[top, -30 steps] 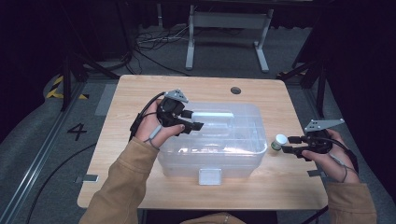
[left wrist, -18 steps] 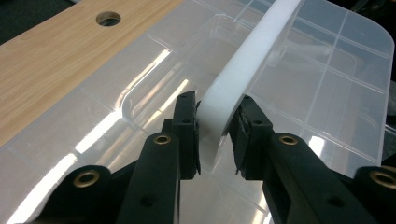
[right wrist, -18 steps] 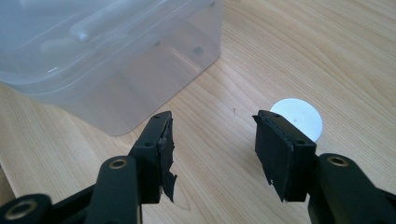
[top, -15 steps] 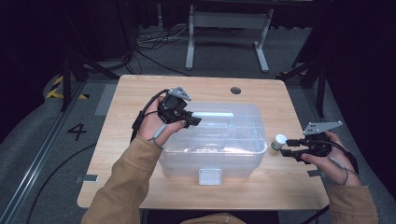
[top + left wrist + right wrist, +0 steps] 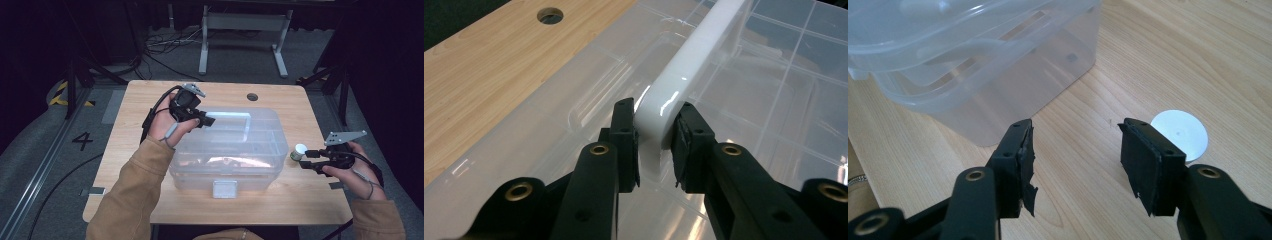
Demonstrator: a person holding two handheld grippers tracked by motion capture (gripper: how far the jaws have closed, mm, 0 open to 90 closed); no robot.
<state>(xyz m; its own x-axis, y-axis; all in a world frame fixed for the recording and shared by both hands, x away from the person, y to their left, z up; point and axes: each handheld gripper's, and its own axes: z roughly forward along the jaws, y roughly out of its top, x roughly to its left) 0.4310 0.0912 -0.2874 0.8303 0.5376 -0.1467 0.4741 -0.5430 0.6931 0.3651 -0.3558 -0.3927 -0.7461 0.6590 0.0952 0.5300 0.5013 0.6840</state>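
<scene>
1. Two tongs work at a wooden bench (image 5: 130, 150), and a clear plastic storage box (image 5: 260, 165) sits near its middle with its lid (image 5: 265, 127) on.
2. Left tongs (image 5: 655, 145) stand at the far left part of the lid, jaws drawn narrow on either side of the white handle (image 5: 694, 65). They touch or very nearly touch it; I cannot tell whether they truly pinch it.
3. Right tongs (image 5: 1075, 165) hang just above the bench to the right of the box, jaws wide with nothing between them.
4. A small jar with a white cap (image 5: 298, 151) stands on the bench between the box's right wall and the right tongs. In the right gripper view its cap (image 5: 1180, 135) lies just beyond the right-hand jaw, not between the pair.
5. Handling, as a judgement: the box looks light, thin-walled and glossy, so its walls would likely flex and slip under a pinch. The handle is the thick, stiff part and seems the best hold, taken across its narrow width as the left tongs are set now.
6. Blurred contents show through the front wall; what they are cannot be made out, so their weight is uncertain.
7. The jar looks small, rigid and smooth; a hold around its sides below the cap would seem safest.
</scene>
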